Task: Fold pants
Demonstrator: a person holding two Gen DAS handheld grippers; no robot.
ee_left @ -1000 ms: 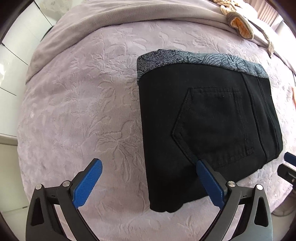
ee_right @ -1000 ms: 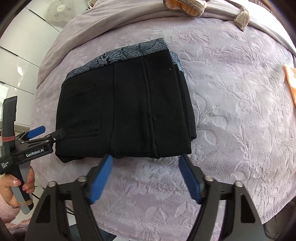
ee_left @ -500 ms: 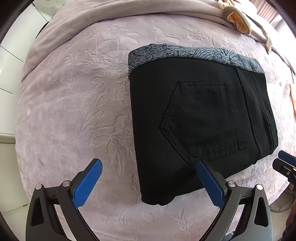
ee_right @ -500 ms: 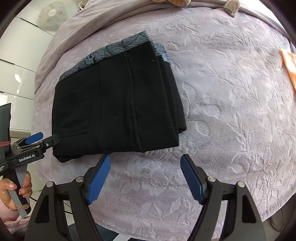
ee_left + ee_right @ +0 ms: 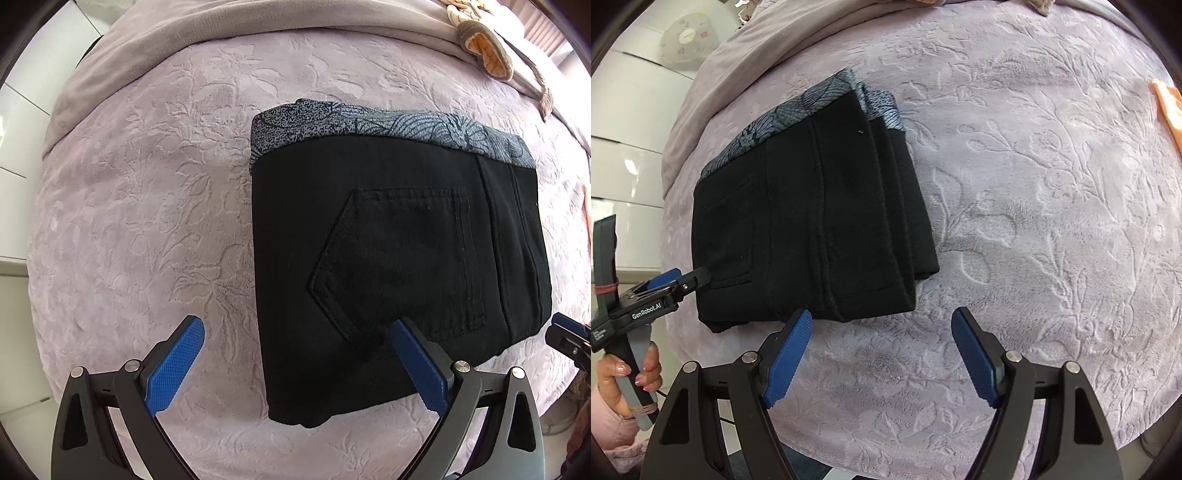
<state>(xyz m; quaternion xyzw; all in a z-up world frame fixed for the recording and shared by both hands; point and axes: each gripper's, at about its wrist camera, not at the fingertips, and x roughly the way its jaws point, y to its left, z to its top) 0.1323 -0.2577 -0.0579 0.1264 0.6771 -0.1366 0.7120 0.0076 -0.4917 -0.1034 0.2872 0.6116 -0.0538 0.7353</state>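
Since one second earlier, both views have drifted sideways: the pants sit slightly lower and further left in the left-wrist frame, and have slid toward the upper left of the right-wrist frame. They lie as a compact black folded stack on the bed, patterned waistband toward the top of both frames, long axis running top to bottom. Left gripper hangs with jaws released and empty, straddling the stack's lower left corner; its right pad overlaps the pocket area in the picture, though contact cannot be confirmed. Right gripper also stands released and empty, its jaws just below the stack's lower edge, over bare bed. The left gripper appears nearer the cloth. Folding looks essentially complete. Open bedspread extends right of the stack; the bed edge lies along the lower frame margin.
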